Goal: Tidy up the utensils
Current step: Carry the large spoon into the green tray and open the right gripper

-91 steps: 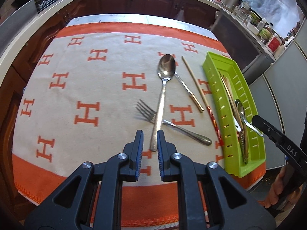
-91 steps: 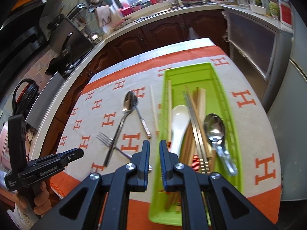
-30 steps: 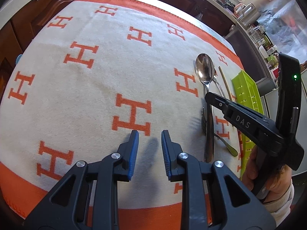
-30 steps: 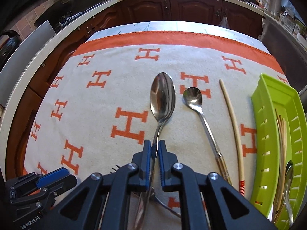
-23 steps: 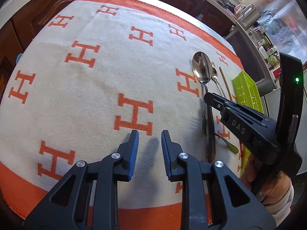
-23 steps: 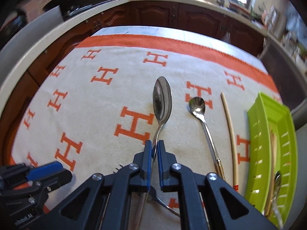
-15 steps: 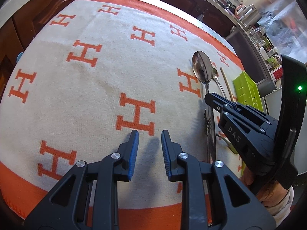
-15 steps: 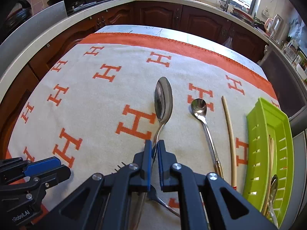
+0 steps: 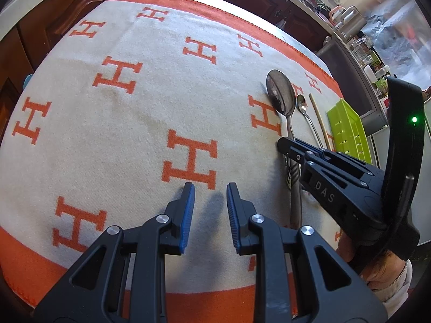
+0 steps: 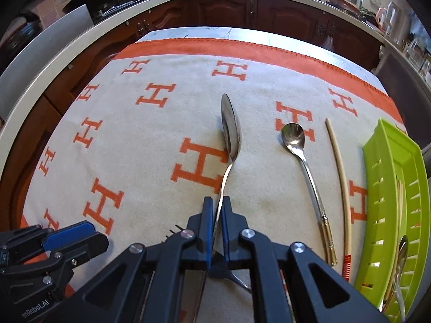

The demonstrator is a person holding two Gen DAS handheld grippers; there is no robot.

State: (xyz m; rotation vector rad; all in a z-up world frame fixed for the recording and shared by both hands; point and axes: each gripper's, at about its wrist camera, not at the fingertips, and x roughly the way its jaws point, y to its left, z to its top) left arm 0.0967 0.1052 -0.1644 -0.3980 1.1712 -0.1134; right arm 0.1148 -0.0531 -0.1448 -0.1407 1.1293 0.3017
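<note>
Two risks worry me most from here. My right gripper [image 10: 217, 204] is pinching the large spoon [image 10: 230, 126] by its thin handle, with the heavy bowl far out ahead of the pads, so I judge it could swivel or slip in the grip as I lift. The fork [image 10: 234, 278] lies crossed under that handle at the bottom of the right wrist frame, mostly hidden by the gripper, and a lift might drag or flick it across the cloth [image 10: 161, 140].

In that frame the spoon handle runs up between the two blue pads at centre bottom and the bowl sits near the middle, turned on edge. The small spoon [image 10: 293, 137] and the lone chopstick [image 10: 340, 172] lie to its right, apart from each other, and the green tray [image 10: 388, 148] stands along the right edge with utensils already inside. Carrying the spoon there means passing over both of those pieces, so a low swing could knock them.

My left gripper [image 9: 207, 210] hangs above bare cloth at lower centre of its own frame, jaws slightly spread with nothing between them.
</note>
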